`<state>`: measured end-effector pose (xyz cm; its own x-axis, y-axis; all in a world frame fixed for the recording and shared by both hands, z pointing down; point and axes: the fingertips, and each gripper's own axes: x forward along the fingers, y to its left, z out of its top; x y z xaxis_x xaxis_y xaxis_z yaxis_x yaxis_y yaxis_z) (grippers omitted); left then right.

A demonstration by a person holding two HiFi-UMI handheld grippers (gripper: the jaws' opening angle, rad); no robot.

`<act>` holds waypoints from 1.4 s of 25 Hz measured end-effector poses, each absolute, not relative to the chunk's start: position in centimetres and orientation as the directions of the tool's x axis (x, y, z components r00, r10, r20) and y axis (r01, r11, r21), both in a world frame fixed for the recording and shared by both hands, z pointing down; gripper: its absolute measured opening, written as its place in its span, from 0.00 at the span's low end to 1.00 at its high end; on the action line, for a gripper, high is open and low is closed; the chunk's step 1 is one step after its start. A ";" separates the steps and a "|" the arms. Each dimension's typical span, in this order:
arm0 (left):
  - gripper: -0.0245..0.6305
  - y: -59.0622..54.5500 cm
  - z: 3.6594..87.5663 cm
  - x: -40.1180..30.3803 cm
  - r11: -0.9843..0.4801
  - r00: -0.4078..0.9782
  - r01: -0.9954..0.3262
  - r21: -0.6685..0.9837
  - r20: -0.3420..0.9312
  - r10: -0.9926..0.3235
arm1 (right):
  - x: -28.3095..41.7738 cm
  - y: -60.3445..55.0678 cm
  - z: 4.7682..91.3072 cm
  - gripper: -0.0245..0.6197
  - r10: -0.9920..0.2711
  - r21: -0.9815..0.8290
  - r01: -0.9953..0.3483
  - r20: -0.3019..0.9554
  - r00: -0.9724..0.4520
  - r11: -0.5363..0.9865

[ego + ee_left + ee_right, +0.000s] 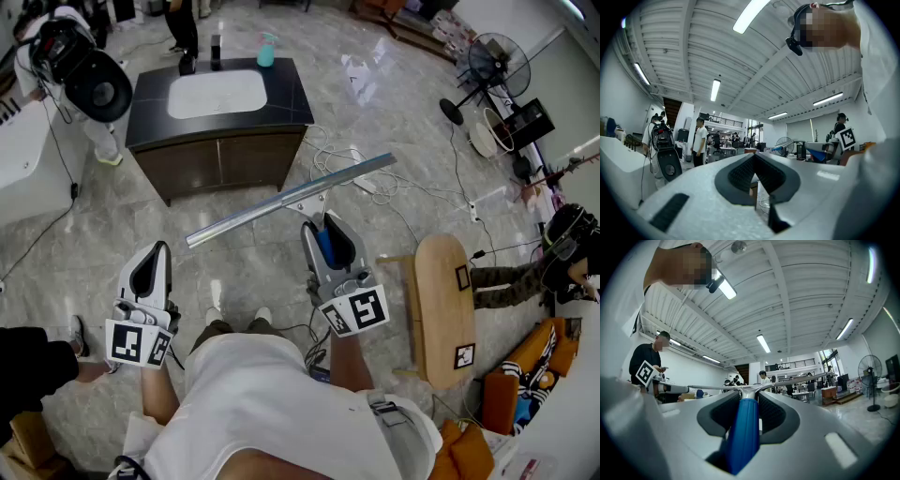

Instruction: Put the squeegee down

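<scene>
The squeegee has a blue handle [324, 246] and a long metal blade [291, 199] that lies crosswise above the floor, in front of the person. My right gripper [325, 223] is shut on the blue handle [745, 437], roughly level, with the blade [797, 379] spreading to both sides just past the jaw tips. My left gripper [159, 248] hangs lower left beside the person's body. Its tips meet and nothing is between them [754, 157].
A dark cabinet [225, 150] with a white sink top and a teal bottle [266, 50] stands ahead. To the right is a wooden stool [442, 309]; cables [375, 183] lie on the marble floor. A fan [497, 64] and people stand around the edges.
</scene>
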<state>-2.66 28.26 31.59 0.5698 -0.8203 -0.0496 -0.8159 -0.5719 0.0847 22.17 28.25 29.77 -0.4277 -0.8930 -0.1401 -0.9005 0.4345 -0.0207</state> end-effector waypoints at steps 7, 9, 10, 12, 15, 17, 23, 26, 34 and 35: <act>0.05 28.6 31.6 -2.8 -0.570 0.568 -0.817 0.084 -0.048 -0.822 | 22.0 28.5 29.9 0.26 -0.892 -0.028 -0.899 -0.142 -0.428 0.436; 0.05 28.5 31.6 -2.8 -0.569 0.567 -0.818 0.081 -0.047 -0.822 | 22.0 28.4 29.8 0.26 -0.891 -0.029 -0.899 -0.143 -0.430 0.438; 0.05 28.5 31.6 -2.9 -0.568 0.567 -0.819 0.081 -0.047 -0.823 | 22.0 28.4 29.9 0.26 -0.890 -0.030 -0.897 -0.143 -0.432 0.440; 0.05 28.5 31.7 -2.8 -0.568 0.566 -0.819 0.082 -0.046 -0.823 | 21.9 28.4 29.8 0.26 -0.885 -0.041 -0.892 -0.147 -0.441 0.451; 0.05 28.4 31.8 -2.7 -0.568 0.566 -0.819 0.082 -0.045 -0.823 | 22.0 28.3 29.8 0.26 -0.880 -0.062 -0.884 -0.158 -0.449 0.462; 0.05 28.3 31.8 -2.7 -0.567 0.565 -0.820 0.084 -0.045 -0.824 | 22.1 28.2 29.8 0.26 -0.881 -0.057 -0.887 -0.155 -0.446 0.459; 0.05 28.1 31.9 -1.9 -0.558 0.556 -0.825 0.088 -0.050 -0.830 | 23.0 28.1 30.0 0.26 -0.882 -0.074 -0.886 -0.162 -0.442 0.458; 0.05 27.8 32.4 -1.2 -0.549 0.548 -0.830 0.094 -0.044 -0.835 | 23.8 27.5 30.4 0.26 -0.880 -0.081 -0.882 -0.161 -0.447 0.463; 0.05 25.6 34.1 2.1 -0.511 0.511 -0.854 0.095 -0.034 -0.859 | 26.6 24.7 31.7 0.26 -0.852 -0.093 -0.852 -0.163 -0.497 0.515; 0.05 25.3 34.4 2.6 -0.509 0.508 -0.856 0.089 -0.030 -0.861 | 27.0 24.2 31.9 0.26 -0.850 -0.097 -0.850 -0.165 -0.500 0.518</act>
